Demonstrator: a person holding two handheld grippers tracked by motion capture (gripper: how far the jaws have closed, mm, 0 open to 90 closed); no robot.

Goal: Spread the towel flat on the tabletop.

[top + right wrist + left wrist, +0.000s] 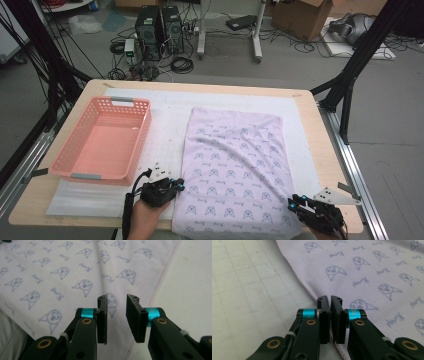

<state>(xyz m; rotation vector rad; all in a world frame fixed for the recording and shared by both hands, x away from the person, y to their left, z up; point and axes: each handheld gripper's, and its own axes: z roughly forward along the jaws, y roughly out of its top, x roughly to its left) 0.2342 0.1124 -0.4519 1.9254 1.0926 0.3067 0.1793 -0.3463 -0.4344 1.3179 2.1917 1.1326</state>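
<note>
The towel (235, 170), pale lilac with a printed animal pattern, lies spread flat on the white mat (165, 135) at the middle of the table (310, 130); its near edge reaches the 6 o'clock side of the table, and loose creases run across its far half. The pink basket (102, 137) stands at 9 o'clock of the towel, apart from it and empty.

The left gripper (176, 184) sits at the towel's near left edge, about 8 o'clock. In the left gripper view its jaws are clenched almost together at the stitched hem (312, 291); whether cloth is actually caught between them cannot be told, as the hem passes just beside and beneath the tips. The right gripper (294, 203) is at the near right corner, about 5 o'clock, released, with its jaws spread above the cloth just inside the right hem (160, 281).

Risks, as judged:
- If the left jaws have closed beside the hem rather than on it, a lift would leave that side behind and the fold would skew.
- The right jaws, closing where they stand, may pinch only a ridge of cloth and slip off.
- Uneven lifting would deepen the existing creases.
- A wide swing to 9 o'clock could drag cloth against the basket.
</note>
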